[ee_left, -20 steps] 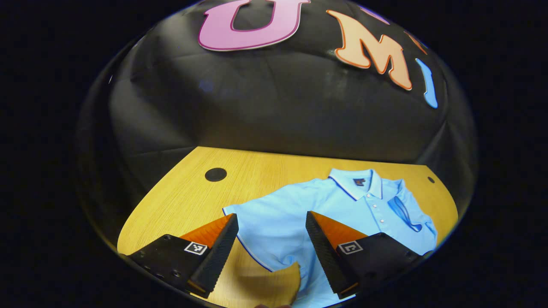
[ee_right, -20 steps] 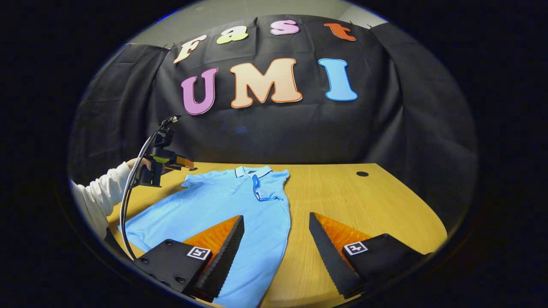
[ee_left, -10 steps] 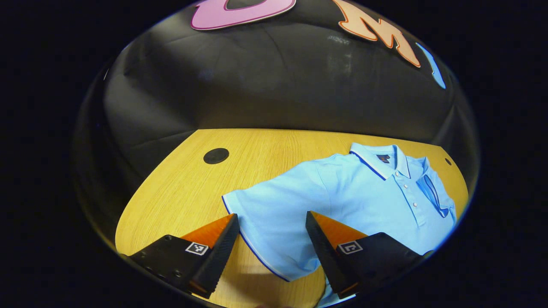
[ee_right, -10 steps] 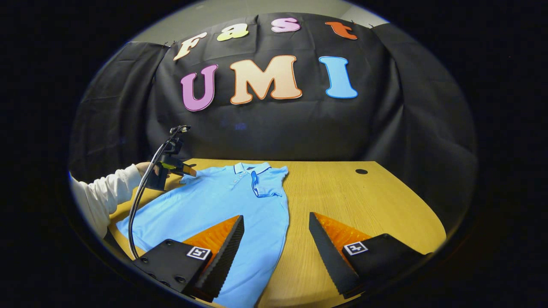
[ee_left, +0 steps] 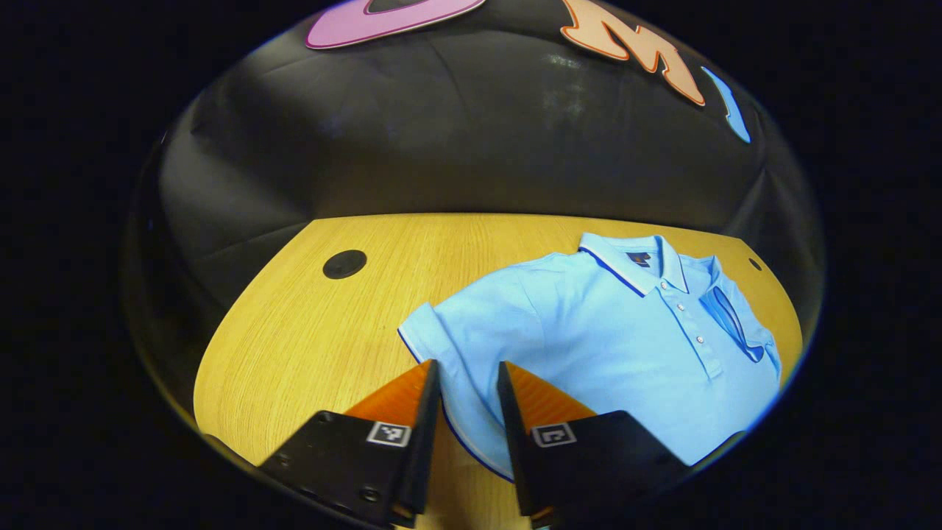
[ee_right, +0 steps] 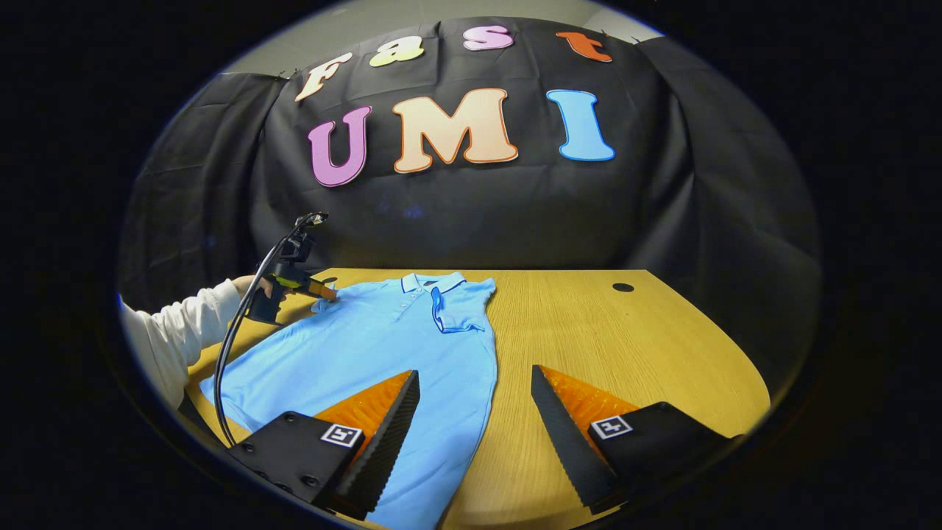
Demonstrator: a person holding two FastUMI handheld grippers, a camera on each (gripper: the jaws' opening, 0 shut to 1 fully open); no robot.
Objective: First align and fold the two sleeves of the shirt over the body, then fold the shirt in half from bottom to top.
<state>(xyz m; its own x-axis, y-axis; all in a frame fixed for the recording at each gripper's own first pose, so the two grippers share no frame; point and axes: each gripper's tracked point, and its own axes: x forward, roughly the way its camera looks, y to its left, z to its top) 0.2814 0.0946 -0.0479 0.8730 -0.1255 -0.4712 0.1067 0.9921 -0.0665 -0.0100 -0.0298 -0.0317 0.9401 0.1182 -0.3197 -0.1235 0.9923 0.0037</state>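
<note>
A light blue polo shirt (ee_left: 603,331) lies face up on the wooden table (ee_left: 309,331), collar toward the wall. Its far sleeve (ee_left: 732,324) lies folded over the body. My left gripper (ee_left: 469,364) stands over the near sleeve (ee_left: 449,338), fingers drawn to a narrow gap with the sleeve's hem between them. In the right gripper view the shirt (ee_right: 368,346) spreads left of centre with the folded sleeve (ee_right: 452,313) on top, and the left gripper (ee_right: 324,292) touches the other sleeve. My right gripper (ee_right: 475,375) hovers open above the shirt's side edge, holding nothing.
A person's hand and white sleeve (ee_right: 176,338) hold the left gripper, with a cable (ee_right: 235,346) looping down. Round cable holes (ee_left: 344,263) (ee_right: 622,287) sit in the table near the wall. Bare wood (ee_right: 625,346) stretches right of the shirt.
The left gripper's fingers have closed in from wide open to a narrow gap around the sleeve's hem, and the sleeve edge has bunched slightly. The right gripper has barely moved.
</note>
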